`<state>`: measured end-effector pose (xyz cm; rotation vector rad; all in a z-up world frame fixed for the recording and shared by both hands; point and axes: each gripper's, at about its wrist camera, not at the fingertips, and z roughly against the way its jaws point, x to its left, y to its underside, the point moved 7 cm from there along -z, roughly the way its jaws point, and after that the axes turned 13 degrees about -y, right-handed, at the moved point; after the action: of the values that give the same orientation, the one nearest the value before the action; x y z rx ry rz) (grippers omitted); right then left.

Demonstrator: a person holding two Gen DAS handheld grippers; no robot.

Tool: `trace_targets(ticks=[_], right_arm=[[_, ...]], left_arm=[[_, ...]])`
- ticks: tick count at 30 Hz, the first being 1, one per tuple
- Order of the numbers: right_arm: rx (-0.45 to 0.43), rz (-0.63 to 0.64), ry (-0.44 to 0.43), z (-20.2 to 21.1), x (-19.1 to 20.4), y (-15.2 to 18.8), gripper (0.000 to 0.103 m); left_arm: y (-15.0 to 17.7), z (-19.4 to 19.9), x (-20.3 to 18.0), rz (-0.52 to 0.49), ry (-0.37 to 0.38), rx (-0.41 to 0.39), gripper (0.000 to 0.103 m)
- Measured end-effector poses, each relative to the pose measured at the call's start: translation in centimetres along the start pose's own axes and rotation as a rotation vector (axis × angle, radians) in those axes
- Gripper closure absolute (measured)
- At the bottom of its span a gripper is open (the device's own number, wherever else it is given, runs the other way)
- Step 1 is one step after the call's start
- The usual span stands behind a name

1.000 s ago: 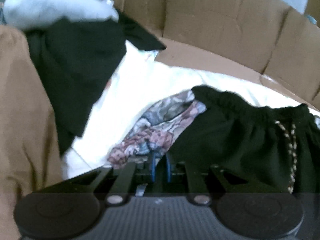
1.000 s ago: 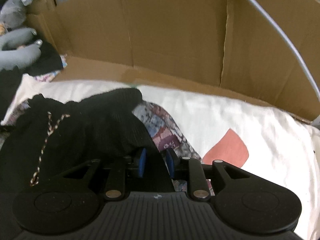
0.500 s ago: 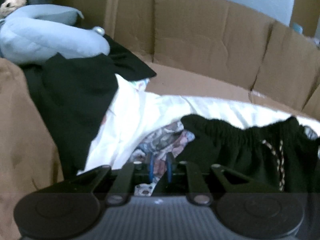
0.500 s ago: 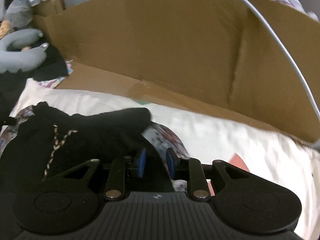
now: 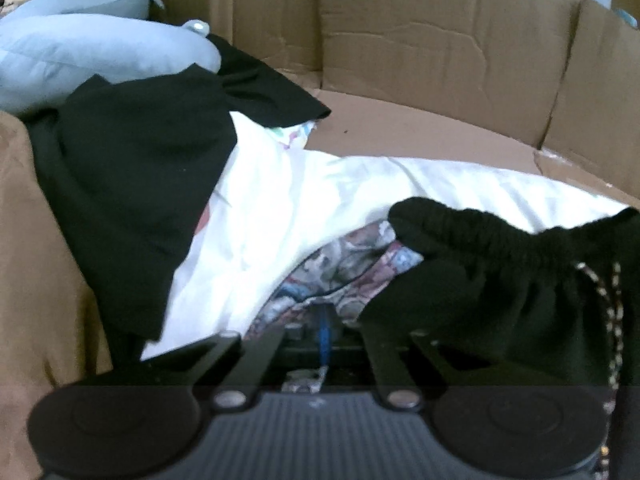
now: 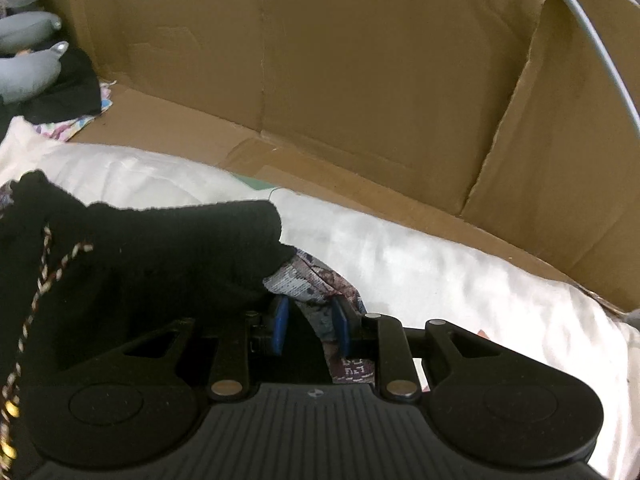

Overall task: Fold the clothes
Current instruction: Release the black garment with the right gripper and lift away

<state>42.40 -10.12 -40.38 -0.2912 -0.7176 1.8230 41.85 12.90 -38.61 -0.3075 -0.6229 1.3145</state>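
A pair of black shorts (image 5: 500, 280) with an elastic waistband and a braided drawstring (image 5: 608, 300) hangs between both grippers above a white cloth (image 5: 300, 208). A patterned part of it (image 5: 340, 272) shows under the black fabric. My left gripper (image 5: 324, 332) is shut on that patterned edge, its blue pads pressed together. In the right wrist view the shorts (image 6: 140, 264) drape to the left. My right gripper (image 6: 310, 320) is shut on the patterned fabric (image 6: 308, 280) bunched between its blue pads.
Cardboard walls (image 6: 360, 80) ring the work area, close behind the cloth. A loose black garment (image 5: 132, 184), tan fabric (image 5: 40, 260) and a grey neck pillow (image 5: 80, 52) are piled at the left. A grey cable (image 6: 592, 36) arcs across the upper right.
Both grippers have lifted with the shorts, whose waistband now stretches between them. The left gripper's blue pads have drawn closer together. More of the cardboard wall fills both views.
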Motion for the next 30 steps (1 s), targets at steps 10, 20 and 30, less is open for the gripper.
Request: trace_targets(ticks=[10, 20, 30], right_arm=[[-0.059, -0.011, -0.123, 3.9, 3.7, 3.0, 0.07], [0.034, 0.058, -0.17, 5.4, 5.6, 10.1, 0.047], [0.148, 0.021, -0.167, 9.7, 6.0, 15.6, 0.046]], left_arm=[[3.1, 5.9, -3.7, -0.081, 0.162, -0.031, 0.097], [9.0, 7.6, -5.3, -0.2, 0.202, 0.023, 0.086], [13.9, 10.2, -3.7, -0.226, 0.198, 0.073, 0.067]])
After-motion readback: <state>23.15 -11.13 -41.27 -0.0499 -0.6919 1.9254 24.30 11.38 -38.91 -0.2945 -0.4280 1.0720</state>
